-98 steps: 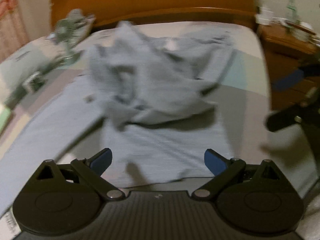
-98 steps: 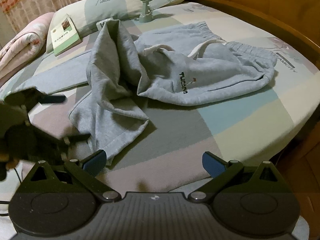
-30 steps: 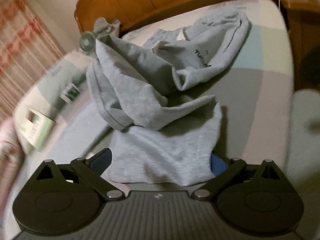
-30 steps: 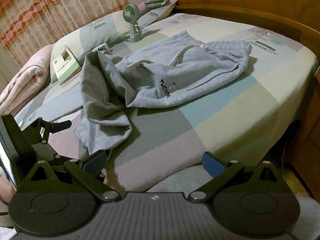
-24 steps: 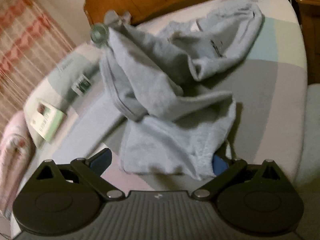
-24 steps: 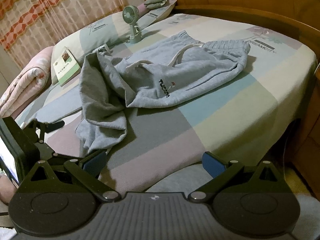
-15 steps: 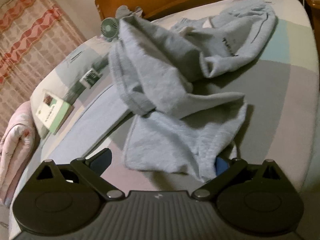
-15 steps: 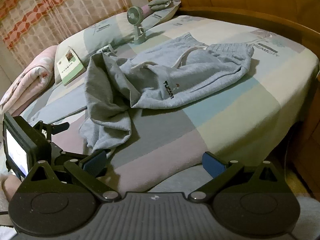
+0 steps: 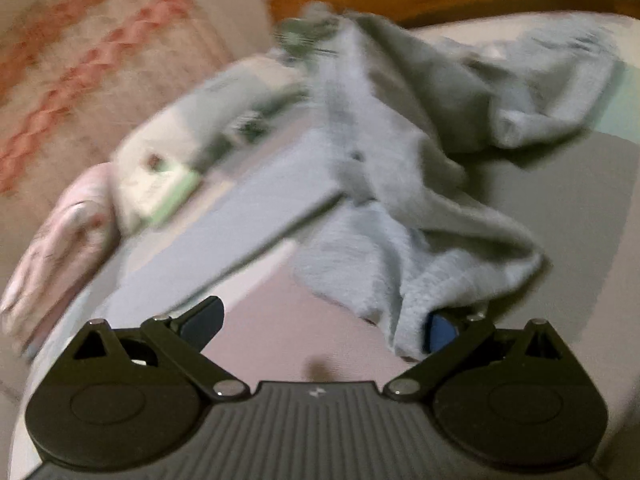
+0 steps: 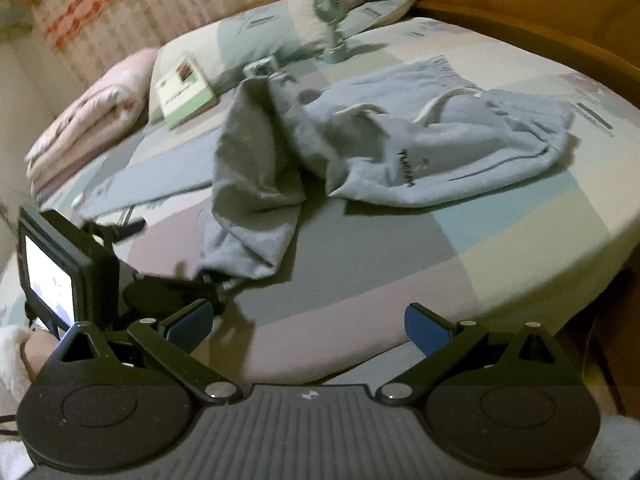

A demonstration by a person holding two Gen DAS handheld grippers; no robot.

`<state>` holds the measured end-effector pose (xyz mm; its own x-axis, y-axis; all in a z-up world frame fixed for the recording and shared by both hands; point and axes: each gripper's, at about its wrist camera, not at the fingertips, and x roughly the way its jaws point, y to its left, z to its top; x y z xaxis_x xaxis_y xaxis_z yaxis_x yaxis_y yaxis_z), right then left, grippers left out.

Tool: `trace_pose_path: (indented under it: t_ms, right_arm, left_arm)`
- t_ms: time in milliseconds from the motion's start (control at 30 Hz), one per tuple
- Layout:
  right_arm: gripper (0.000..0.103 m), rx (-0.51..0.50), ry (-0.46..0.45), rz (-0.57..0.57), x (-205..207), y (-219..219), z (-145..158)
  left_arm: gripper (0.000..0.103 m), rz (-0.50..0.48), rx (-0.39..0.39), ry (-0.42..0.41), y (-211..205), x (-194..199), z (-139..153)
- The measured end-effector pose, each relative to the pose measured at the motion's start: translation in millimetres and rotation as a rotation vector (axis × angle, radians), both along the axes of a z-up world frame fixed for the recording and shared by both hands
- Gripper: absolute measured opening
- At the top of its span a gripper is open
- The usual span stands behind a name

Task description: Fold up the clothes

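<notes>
Grey sweatpants [image 10: 400, 148] lie crumpled on the patchwork bed sheet [image 10: 500, 240], waistband and drawstring at the far right, one leg bunched toward the near edge. In the left wrist view, which is motion-blurred, the sweatpants [image 9: 420, 200] fill the middle. Their leg hem [image 9: 400, 312] drapes over the right fingertip of my left gripper [image 9: 320, 324], whose jaws stand wide open. The right wrist view shows that left gripper [image 10: 172, 256] low on the sheet at the hem [image 10: 248, 248]. My right gripper [image 10: 308, 326] hovers open over the bed's near edge, holding nothing.
A green book [image 10: 184, 92], a small fan [image 10: 332, 12] and a pillow [image 10: 260, 28] sit at the back of the bed. A pink quilt [image 10: 88, 120] is rolled at the left. The wooden bed frame [image 10: 560, 40] curves along the right. A hand in a white fluffy sleeve [image 10: 16, 356] holds the left gripper.
The left gripper has pushed in under the leg hem, which now hangs over its right finger, and its view has swung left. The right gripper has barely moved and stays open.
</notes>
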<state>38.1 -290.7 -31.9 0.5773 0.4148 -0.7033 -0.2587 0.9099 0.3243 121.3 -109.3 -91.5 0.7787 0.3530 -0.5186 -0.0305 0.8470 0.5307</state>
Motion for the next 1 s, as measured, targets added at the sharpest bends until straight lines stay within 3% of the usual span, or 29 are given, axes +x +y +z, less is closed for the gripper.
trace_pose_path:
  t_ms: [300, 633, 800, 900, 1000]
  right_arm:
    - [0.103, -0.042, -0.027, 0.030, -7, 26, 13]
    - [0.103, -0.059, -0.042, -0.001, -20, 37, 19]
    - [0.103, -0.085, -0.055, 0.019, -22, 49, 22]
    - [0.103, -0.093, -0.061, 0.017, -24, 52, 23]
    - [0.103, -0.100, -0.067, 0.002, -28, 52, 25]
  left_arm:
    - [0.100, 0.020, -0.169, -0.014, 26, 12, -17]
    - [0.099, 0.118, -0.187, -0.132, 58, -19, -9]
    - [0.099, 0.055, -0.226, -0.109, 65, -3, -22]
    - [0.099, 0.044, -0.295, -0.090, 74, 11, -20]
    - [0.098, 0.100, -0.268, -0.129, 77, 7, -12]
